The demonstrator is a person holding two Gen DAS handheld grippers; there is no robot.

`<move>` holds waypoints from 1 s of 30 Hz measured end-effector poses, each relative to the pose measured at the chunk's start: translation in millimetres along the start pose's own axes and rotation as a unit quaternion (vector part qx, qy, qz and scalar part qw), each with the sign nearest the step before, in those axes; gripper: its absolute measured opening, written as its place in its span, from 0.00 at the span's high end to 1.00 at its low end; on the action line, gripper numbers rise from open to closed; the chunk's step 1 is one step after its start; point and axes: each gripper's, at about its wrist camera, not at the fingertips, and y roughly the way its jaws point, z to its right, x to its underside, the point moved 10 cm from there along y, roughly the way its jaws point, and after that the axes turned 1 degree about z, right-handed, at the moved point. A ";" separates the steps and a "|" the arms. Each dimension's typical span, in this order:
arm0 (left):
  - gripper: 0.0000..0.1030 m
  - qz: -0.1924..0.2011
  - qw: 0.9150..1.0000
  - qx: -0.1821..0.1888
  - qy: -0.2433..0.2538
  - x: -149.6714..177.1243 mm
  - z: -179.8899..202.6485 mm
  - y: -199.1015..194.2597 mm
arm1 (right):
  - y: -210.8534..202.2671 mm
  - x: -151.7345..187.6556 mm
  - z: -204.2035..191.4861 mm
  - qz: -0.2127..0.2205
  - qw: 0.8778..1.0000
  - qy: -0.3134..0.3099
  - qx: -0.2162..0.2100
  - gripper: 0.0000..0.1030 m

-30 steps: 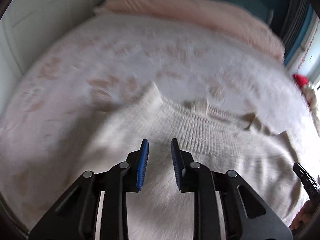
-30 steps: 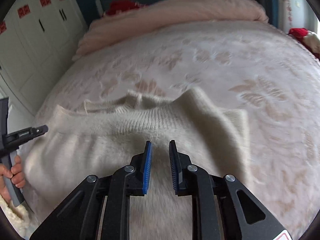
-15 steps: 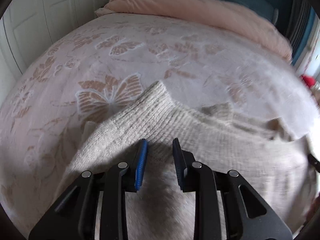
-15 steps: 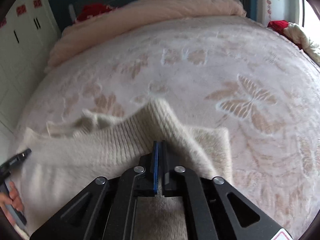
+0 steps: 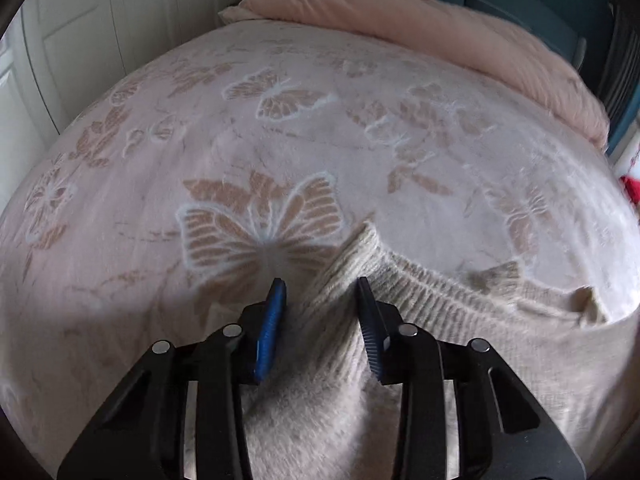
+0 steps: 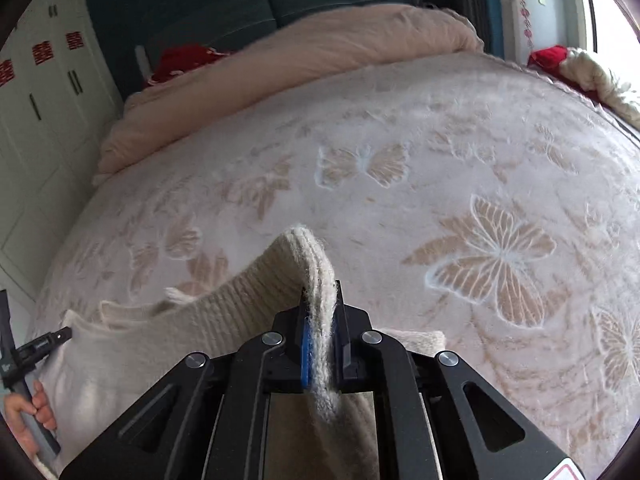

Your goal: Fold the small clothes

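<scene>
Cream sweater (image 6: 168, 344): spread on bedspread (image 6: 440, 152), unfolded. Right gripper (image 6: 320, 320) clamps a ribbed corner; left gripper (image 5: 320, 316) gapes wide over another.

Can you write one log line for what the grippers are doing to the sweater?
right gripper: shut on sweater edge | left gripper: open around other corner | surface: butterfly blanket
</scene>
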 end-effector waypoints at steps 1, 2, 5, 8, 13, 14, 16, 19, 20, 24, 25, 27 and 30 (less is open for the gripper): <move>0.63 0.001 1.000 -0.002 -0.005 0.9 -2.8 2.2 | 16.8 10.7 4.1 -0.036 0.999 0.000 0.006 0.92; 0.61 0.002 1.000 -0.004 -0.009 -1.6 -3.2 4.5 | 31.1 22.6 7.6 -0.066 0.998 -0.001 0.012 0.91; 0.59 0.003 1.000 -0.003 -0.016 -4.7 -6.0 -7.1 | -3.7 6.4 -4.2 -0.022 1.000 -0.007 0.005 0.89; 0.61 0.034 0.999 0.006 0.000 1.5 -1.1 -49.7 | -61.1 5.8 -30.4 0.032 0.998 -0.040 -0.022 0.86; 0.49 0.051 0.997 0.020 0.056 55.9 27.9 -91.5 | -71.4 84.3 -64.9 -0.009 0.994 -0.110 -0.020 0.85; 0.48 0.042 0.997 0.019 0.066 67.4 31.6 -86.9 | -63.7 99.4 -60.8 -0.019 0.993 -0.116 -0.008 0.89; 0.47 0.021 0.997 0.009 0.075 87.0 31.3 -72.9 | -68.4 99.1 -53.8 0.005 0.993 -0.115 -0.002 0.90; 0.42 0.033 0.997 0.006 0.073 86.6 26.4 -76.4 | -88.6 74.0 -40.7 0.027 0.995 -0.090 0.021 0.79; 0.42 0.028 0.997 0.010 0.070 86.1 24.7 -75.8 | -93.9 63.5 -37.0 0.037 0.995 -0.088 0.027 0.75; 0.36 0.027 0.997 0.003 0.070 85.6 23.0 -73.7 | -94.8 38.6 -33.1 0.043 0.994 -0.096 0.030 0.75; 0.36 0.030 0.997 -0.003 0.071 86.6 22.8 -73.8 | -95.5 36.5 -33.6 0.047 0.993 -0.100 0.039 0.75; 0.36 0.034 0.997 -0.009 0.073 87.0 23.8 -74.2 | -98.5 26.0 -27.8 0.059 0.993 -0.092 0.051 0.74; 0.36 0.037 0.996 -0.013 0.076 87.5 23.6 -73.8 | -99.8 32.9 -32.1 0.053 0.996 -0.073 0.015 0.74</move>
